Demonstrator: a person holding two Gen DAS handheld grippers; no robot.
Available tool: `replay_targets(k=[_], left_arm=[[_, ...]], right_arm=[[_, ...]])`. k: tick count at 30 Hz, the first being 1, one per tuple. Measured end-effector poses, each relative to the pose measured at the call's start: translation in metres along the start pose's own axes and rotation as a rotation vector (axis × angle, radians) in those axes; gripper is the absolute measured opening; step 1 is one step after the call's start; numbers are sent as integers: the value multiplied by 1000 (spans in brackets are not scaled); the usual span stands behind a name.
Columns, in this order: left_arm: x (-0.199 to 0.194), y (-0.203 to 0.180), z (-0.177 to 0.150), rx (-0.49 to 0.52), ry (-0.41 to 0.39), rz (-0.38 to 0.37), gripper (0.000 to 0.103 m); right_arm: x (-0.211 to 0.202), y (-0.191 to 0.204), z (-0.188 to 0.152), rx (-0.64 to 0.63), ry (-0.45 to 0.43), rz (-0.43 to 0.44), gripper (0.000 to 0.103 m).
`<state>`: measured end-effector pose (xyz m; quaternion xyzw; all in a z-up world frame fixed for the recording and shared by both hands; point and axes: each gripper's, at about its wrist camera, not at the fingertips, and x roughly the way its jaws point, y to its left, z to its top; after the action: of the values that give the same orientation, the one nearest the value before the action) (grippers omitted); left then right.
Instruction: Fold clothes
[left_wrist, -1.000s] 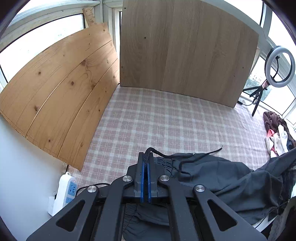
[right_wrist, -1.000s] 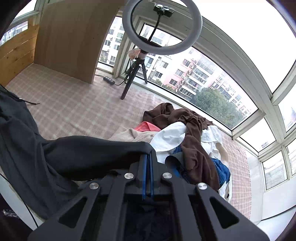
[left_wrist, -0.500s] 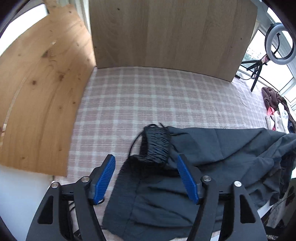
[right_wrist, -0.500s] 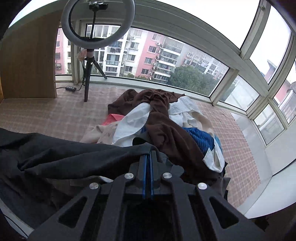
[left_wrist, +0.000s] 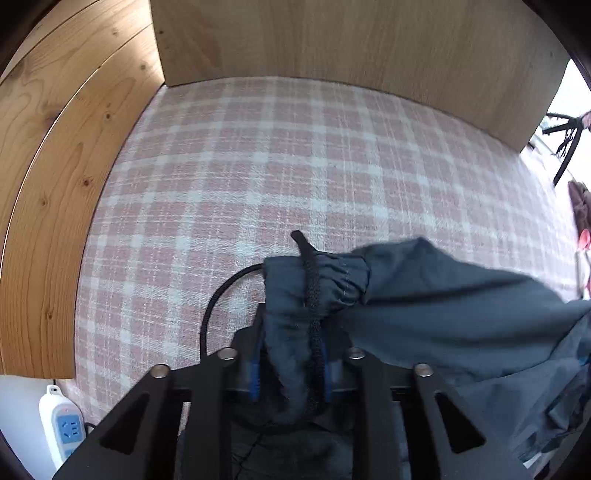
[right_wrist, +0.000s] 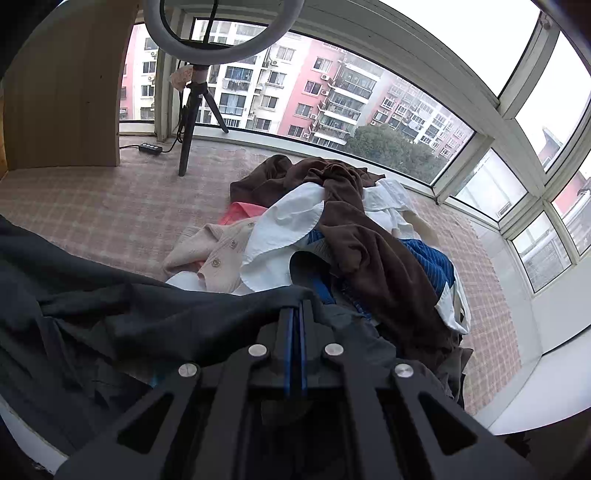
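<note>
A: Left gripper (left_wrist: 290, 363) state?
B: Clamped on the trousers (left_wrist: 443, 306) waistband and cord (left_wrist: 312, 295), lower centre of frame.
A: Right gripper (right_wrist: 296, 325)?
B: Pinched tight on the same trousers (right_wrist: 110, 306), lower left; clothes pile (right_wrist: 343, 236) centre.

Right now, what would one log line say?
left gripper: shut on trousers waistband | right gripper: shut on trousers | clothes pile: waiting

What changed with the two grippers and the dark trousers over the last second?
The left gripper opened, letting go of the dark trousers, then re-closed on the gathered waistband and drawcord. The right gripper stayed shut on the fabric; the clothes pile is untouched.
</note>
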<state>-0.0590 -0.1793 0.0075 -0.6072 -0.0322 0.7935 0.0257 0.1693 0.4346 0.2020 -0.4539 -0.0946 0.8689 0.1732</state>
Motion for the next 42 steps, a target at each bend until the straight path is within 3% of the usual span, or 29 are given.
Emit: replay_targets(k=[4,8,11,13,14,15,16,18,21,24,28,31,37,40,42], left_arm=[[-61,39,13,-150,-134,-102,8],[-132,59,34,-171,-298,-76,7],[-164,74,58,-176,-387,-33,8],[-166,81,74,-176,-403,23,10],[-161,82,82,-175,-391,52,22],[-149,83,90,-173,-335,88,32],[-139,83,92,-171,-300,95,33],[-118,83,93,-166,-233,105,33],[-110,75,76,-97,-232,141,32],[-110,74,50,-55,-217,149,32],[-105,88,6,-74,-174,173,36],[-98,85,-29,-88,-140,125,36],[-90,49,-84,-47,-107,21,36],[-78,20,-97,-1,-73,-21,36],[-71,2,-103,30,-49,-46,36]], right_arm=[[-12,2,44,4,-75,-14,3],[-27,8,103,15,-204,-30,3],[-26,14,149,40,-281,-32,3],[-6,22,173,54,-288,-19,3],[12,30,182,19,-251,-10,3],[36,41,187,-36,-168,8,4],[60,52,187,-81,-75,25,5],[89,68,172,-136,22,22,5],[90,71,137,-154,49,77,8],[69,56,97,-91,51,187,13],[25,35,30,10,41,321,32],[-3,26,-26,85,49,351,33],[-21,19,-128,217,170,339,34],[-17,16,-165,289,218,337,37],[-17,22,-175,304,213,379,37]])
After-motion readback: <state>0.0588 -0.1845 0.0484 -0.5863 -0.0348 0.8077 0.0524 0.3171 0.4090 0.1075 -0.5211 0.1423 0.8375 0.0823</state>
